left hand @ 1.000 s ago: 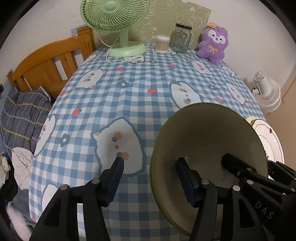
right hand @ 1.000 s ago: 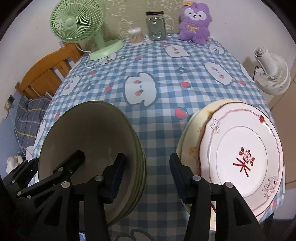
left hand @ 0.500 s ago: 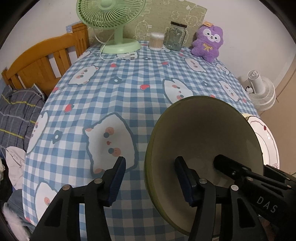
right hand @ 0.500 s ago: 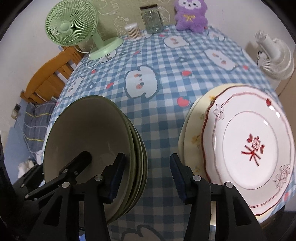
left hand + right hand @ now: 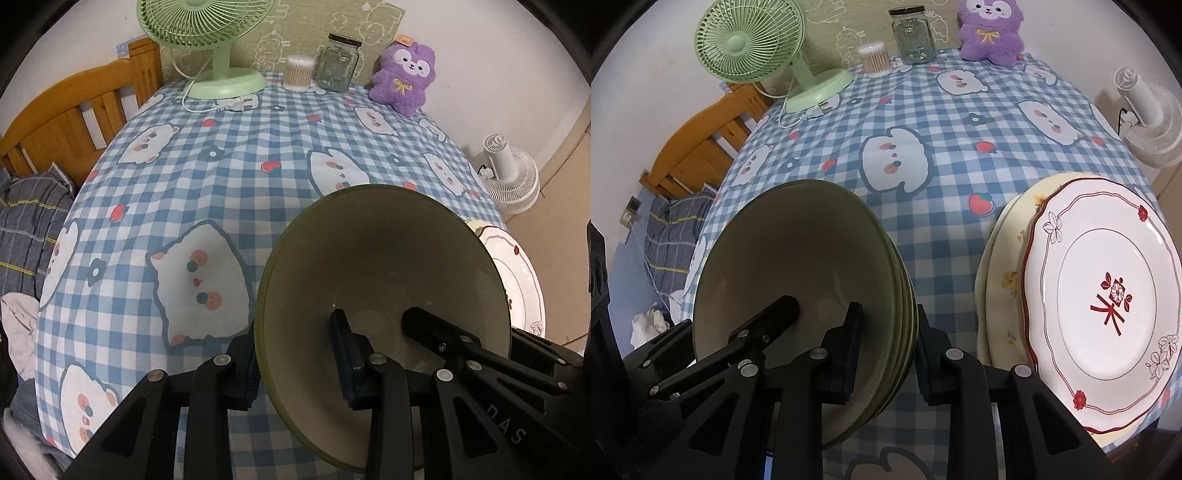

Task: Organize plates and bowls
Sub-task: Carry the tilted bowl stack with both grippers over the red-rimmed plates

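Both hand-held grippers, the left gripper point(image 5: 295, 362) and right gripper point(image 5: 886, 350), had just closed and clamped opposite rims of the stacked green bowls point(image 5: 798, 280) near the table's front edge. An uneven lift could slide them onto the plates point(image 5: 1108, 302) just beside.

The stacked bowls point(image 5: 805, 280) are placed at the near left of the surface point(image 5: 923, 122); the stacked plates point(image 5: 1100, 302) lie at the near right — well apart. A fan point(image 5: 757, 48), jar point(image 5: 912, 33) and plush toy point(image 5: 990, 29) are lined along the far edge.
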Demonstrator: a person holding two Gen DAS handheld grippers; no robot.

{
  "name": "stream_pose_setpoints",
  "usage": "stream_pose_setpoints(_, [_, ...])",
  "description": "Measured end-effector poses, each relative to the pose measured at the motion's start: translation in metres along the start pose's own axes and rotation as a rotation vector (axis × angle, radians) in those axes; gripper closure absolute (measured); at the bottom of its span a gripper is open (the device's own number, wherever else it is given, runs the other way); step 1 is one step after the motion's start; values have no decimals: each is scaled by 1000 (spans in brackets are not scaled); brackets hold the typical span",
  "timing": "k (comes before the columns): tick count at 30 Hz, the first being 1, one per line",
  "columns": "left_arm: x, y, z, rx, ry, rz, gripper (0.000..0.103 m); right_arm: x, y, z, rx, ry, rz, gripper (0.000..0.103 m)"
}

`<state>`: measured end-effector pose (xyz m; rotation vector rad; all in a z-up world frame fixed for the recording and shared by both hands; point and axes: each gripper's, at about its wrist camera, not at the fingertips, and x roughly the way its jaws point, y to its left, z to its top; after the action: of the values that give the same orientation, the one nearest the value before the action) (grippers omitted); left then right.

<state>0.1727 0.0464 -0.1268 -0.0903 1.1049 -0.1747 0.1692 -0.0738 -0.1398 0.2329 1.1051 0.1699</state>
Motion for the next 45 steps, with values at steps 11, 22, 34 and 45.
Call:
stream_pose_setpoints(11, [-5,-1,1,-28,9,7,71,-5,2,4,5,-1,-3,75])
stream_pose_setpoints(22, [-32,-20,15,-16,-43,23,72,-34,1,13,-12,-45,4,75])
stream_pose_setpoints(34, [-50,-55,25,15,-91,20,72,-71,-20,22,-8,-105,5,75])
stream_pose_setpoints(45, [-48,-104,28,66,-98,-5,72,-95,-62,20,18,-135,-24,75])
